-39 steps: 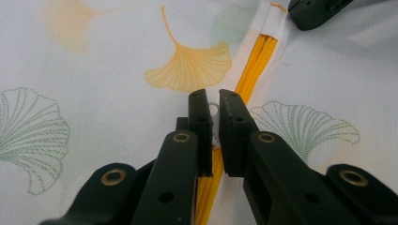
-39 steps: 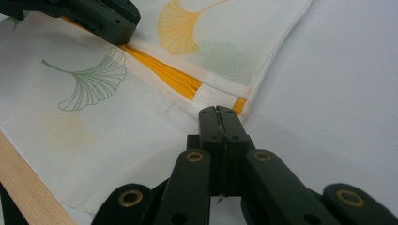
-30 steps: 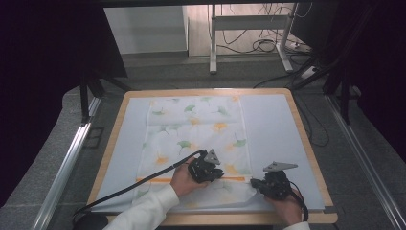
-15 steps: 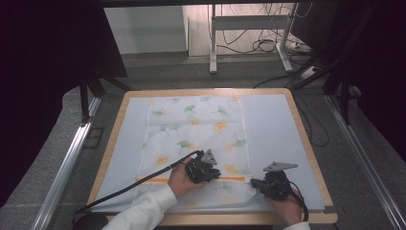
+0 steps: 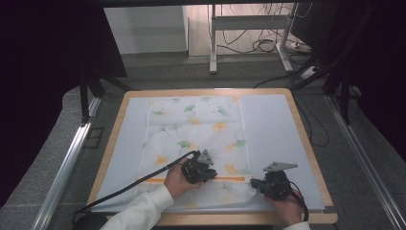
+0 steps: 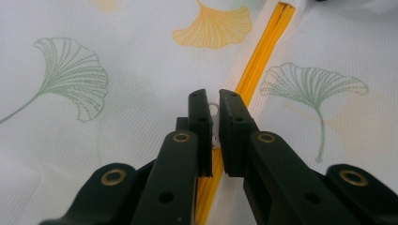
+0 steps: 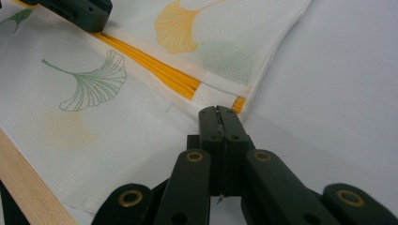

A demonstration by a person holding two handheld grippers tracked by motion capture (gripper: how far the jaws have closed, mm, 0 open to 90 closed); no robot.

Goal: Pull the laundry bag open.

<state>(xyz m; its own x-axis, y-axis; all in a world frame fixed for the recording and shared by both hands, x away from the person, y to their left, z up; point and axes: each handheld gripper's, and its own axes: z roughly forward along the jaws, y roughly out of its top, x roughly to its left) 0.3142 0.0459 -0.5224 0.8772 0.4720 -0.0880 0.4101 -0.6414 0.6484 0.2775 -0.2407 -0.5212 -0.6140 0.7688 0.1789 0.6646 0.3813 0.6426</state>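
A white mesh bag (image 5: 191,129) printed with ginkgo leaves lies flat on the table, an orange zipper (image 5: 230,178) running across its near end. My left gripper (image 5: 212,174) sits on the zipper line. Its jaws (image 6: 214,117) are nearly together, shut on the small white zipper pull (image 6: 214,110) over the orange zipper (image 6: 263,61). My right gripper (image 5: 253,183) is at the bag's right edge. Its jaws (image 7: 218,115) are shut on the bag's edge beside the zipper end (image 7: 197,86). The left gripper (image 7: 70,11) lies farther along the zipper.
The bag rests on a white mat in a wooden frame (image 5: 306,143), and the wooden near edge (image 7: 28,183) lies close to my right gripper. A black cable (image 5: 129,184) trails from the left gripper to the lower left. Table legs and loose cables (image 5: 258,45) stand beyond.
My left gripper has slid slightly to the left along the zipper line. The right gripper has stayed where it was.
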